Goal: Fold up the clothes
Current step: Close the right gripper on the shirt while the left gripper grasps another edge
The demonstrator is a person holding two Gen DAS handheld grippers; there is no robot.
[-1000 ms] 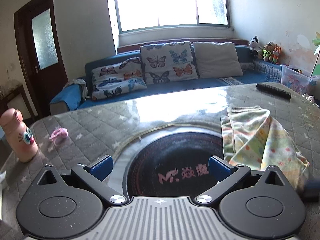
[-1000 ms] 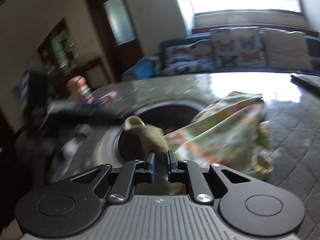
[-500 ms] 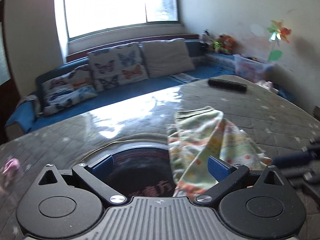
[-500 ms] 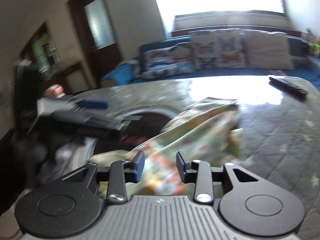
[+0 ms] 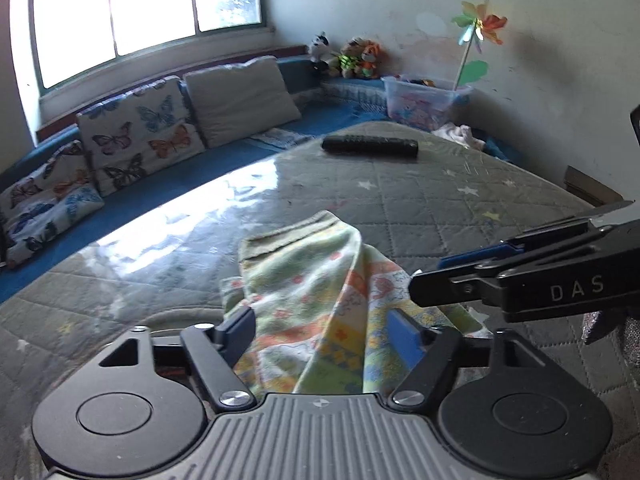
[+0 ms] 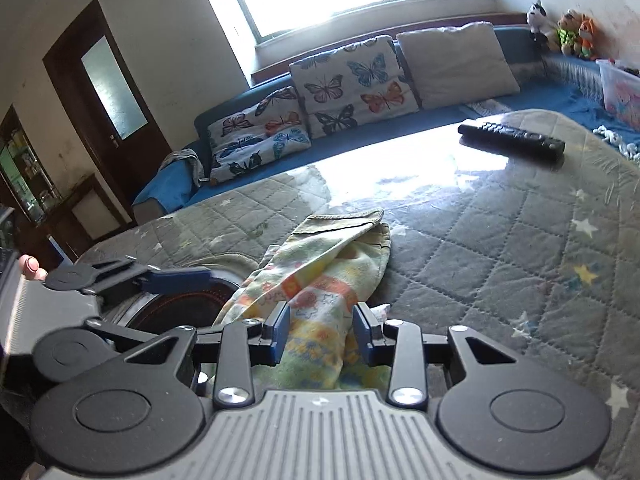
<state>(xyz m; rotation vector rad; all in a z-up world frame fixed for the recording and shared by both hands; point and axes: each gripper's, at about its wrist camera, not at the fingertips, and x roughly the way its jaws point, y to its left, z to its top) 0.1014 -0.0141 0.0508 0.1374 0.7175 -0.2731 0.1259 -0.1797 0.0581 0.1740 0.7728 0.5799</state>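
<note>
Both grippers have shifted since a second ago: right gripper [image 6: 321, 330] was pinched on a yellow-green fold of the garment [image 6: 320, 280], now its fingers [image 6: 279, 328] are spread with nothing clamped. Left gripper [image 5: 322, 334] has swung off the dark round inset [image 6: 180, 304] and now sits over the cloth, fingers [image 5: 404, 336] spread wide, cloth passing between them, no contact I can confirm.

Garment location: crumpled heap on the quilted surface [image 6: 500, 248], between and just ahead of both finger pairs, one edge lapping the inset rim. Remote [image 5: 370, 146] lies well beyond the fingertips, clear of the work.

Handling, my read: light, limp, terry-like knit. No stiffness, so it will drape and sag from any single pinch, and layers may drag along with it. Not fragile. Fuzzy face should grip well against the blue pads; the glossy cover over the quilt looks slick, so the cloth may slide rather than stay put when tugged.

Where to grab: the plain olive hem band [image 5: 296, 232] at the far end is the thickest, cleanest edge. Pinch at its corners, one per gripper, to spread it flat before folding. Avoid the bunched middle ridge directly ahead of the fingertips, likely several layers.

Print: pastel patchwork, orange, yellow, green blocks.
</note>
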